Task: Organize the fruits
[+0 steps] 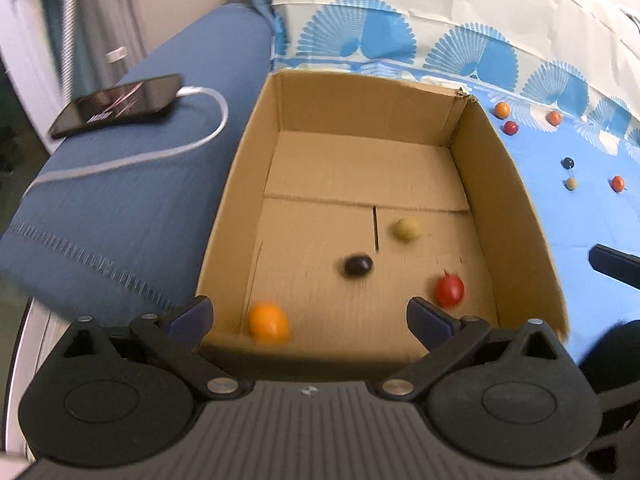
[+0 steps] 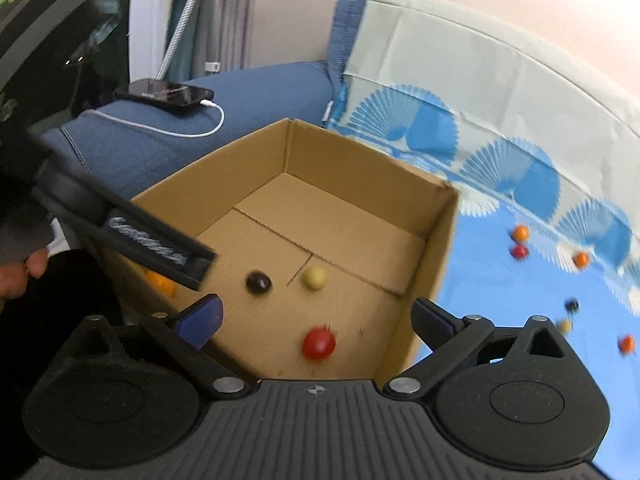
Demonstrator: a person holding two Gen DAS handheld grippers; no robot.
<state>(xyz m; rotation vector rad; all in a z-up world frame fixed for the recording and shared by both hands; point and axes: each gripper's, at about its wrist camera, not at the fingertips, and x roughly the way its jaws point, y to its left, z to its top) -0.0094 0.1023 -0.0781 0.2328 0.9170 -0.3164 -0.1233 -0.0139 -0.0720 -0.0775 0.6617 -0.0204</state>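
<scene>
The left claw [image 1: 308,316] is standing wide open over the near edge of the cardboard box [image 1: 516,200], gripping nothing; its fingers [image 1: 192,314] are straddling the box's near wall. The right claw [image 2: 316,316] is likewise standing fully open and empty above the box's near corner.

Just ahead of the left claw, between its fingers and close to the left one, an orange fruit [image 1: 268,322] is lying on the box floor against the near wall, blurred. Just beyond the right finger of that claw, a red fruit [image 1: 450,290] is sitting on the floor. In the right wrist view the same red fruit is lying directly between the right claw's open fingers, untouched.

Farther ahead, a dark fruit [image 1: 358,266] is resting near the middle of the floor, and a pale yellow fruit [image 1: 407,230] is sitting beyond it, to the right, beside a slit in the cardboard.

To the right of the box, well away from both claws, six small fruits [image 1: 618,184] are lying scattered on a blue patterned cloth [image 1: 560,220]: three orange, one red, one dark, one pale.

To the left of the box, beyond the left claw, a phone [image 1: 116,104] with a white cable [image 1: 192,144] plugged in is lying on a blue cushioned armrest [image 1: 120,208]. A person's fingers [image 2: 24,272] are showing at the left edge of the right wrist view.
</scene>
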